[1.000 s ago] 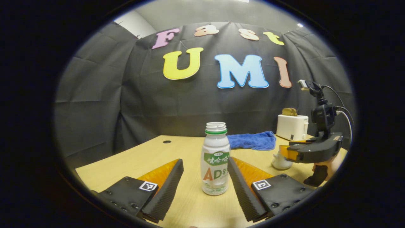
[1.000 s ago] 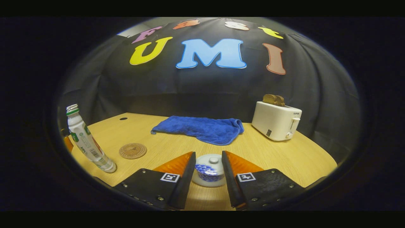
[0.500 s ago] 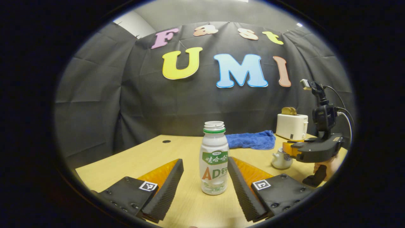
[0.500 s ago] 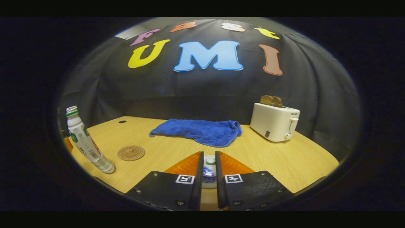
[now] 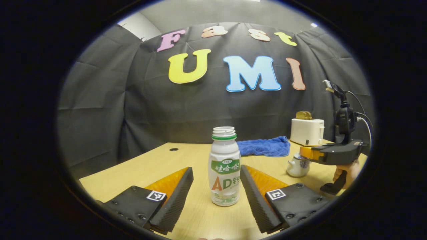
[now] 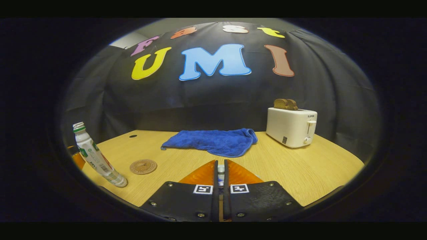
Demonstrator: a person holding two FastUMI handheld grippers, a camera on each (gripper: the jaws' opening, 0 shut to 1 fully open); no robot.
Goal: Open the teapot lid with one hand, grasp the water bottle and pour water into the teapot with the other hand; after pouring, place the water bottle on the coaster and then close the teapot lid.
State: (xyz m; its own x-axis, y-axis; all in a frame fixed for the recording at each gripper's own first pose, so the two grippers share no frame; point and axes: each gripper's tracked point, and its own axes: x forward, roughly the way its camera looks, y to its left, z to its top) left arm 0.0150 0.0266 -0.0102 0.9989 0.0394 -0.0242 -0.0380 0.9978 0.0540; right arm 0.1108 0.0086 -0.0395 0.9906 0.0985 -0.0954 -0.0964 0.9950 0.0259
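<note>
Right gripper (image 6: 220, 181) has closed since a second ago, my fingers now pinching the teapot lid (image 6: 221, 169) | left gripper (image 5: 216, 191) gapes around the upright water bottle (image 5: 224, 166), untouched | teapot (image 5: 298, 165) at my left's 2 o'clock | coaster (image 6: 143, 166) at my right's 10 o'clock | lid ready to lift.

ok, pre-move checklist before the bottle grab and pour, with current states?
1. Right gripper shut on the teapot lid: ok, jaws nearly closed with the lid knob between them.
2. Lid lifted clear of the teapot: cannot tell, hidden by the jaws.
3. Left gripper open around the water bottle: ok, a gap shows on both sides.
4. Bottle upright and uncapped: ok.
5. Coaster free for the bottle: ok, nothing on it.
6. Blue towel and toaster away from the pour path: ok, both at the table's back.
</note>
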